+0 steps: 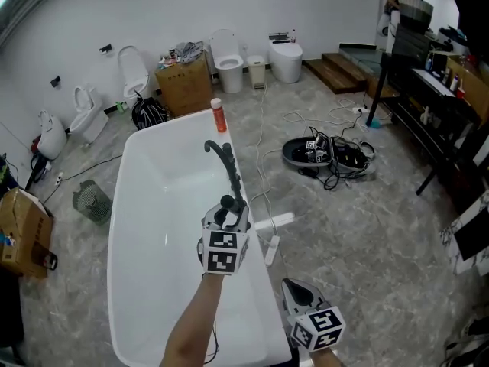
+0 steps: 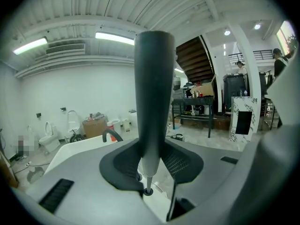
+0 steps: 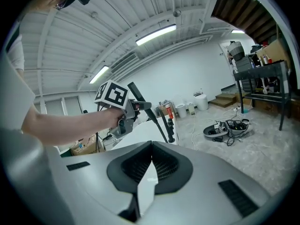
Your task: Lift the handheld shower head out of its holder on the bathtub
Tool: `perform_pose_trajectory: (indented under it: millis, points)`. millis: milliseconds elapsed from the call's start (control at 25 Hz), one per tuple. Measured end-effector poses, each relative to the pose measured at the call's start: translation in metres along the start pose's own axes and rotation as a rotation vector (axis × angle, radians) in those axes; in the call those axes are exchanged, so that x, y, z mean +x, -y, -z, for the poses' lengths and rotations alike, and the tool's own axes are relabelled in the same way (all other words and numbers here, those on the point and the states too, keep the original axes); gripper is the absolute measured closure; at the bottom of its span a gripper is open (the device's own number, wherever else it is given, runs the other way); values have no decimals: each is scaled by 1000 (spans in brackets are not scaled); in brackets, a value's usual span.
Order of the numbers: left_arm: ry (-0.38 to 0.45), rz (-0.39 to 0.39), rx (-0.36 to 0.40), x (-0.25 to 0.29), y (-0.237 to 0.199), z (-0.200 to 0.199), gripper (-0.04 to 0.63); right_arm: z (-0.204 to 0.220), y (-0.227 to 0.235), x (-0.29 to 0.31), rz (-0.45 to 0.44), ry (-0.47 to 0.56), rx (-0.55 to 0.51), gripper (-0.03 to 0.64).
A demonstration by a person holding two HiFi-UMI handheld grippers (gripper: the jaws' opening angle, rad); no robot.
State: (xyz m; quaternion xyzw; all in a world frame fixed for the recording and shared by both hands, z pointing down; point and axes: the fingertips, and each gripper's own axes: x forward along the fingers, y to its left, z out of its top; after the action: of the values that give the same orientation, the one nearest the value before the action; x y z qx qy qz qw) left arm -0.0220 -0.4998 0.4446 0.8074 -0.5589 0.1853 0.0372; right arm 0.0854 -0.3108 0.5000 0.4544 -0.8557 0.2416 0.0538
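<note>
The shower head (image 2: 153, 93), a stiff, smooth, probably light wand, is clamped at its handle between the fingers of the left gripper (image 1: 228, 209) above the bathtub (image 1: 145, 228) rim, a sensible place to hold it, I think, while the right gripper (image 3: 151, 153) keeps its fingers pressed together on nothing.

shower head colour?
Dark grey shower head, with a lighter silver tip at its bottom; clearest in left gripper view.

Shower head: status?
Left tongs shut on shower head, over the bathtub. Right tongs shut, empty, low beside the tub. Black faucet close ahead of it.
</note>
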Motion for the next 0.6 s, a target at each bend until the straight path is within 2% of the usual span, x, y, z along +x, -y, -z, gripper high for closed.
perform_pose_trajectory:
  millis: [160,600]
  points:
    - [27,10,28,-48,-2,-17,443,-3,-38,-22,1,23,-11,611]
    - [95,30,73,-144,14,-54,443,-11,-103,-76,0,81,-29,611]
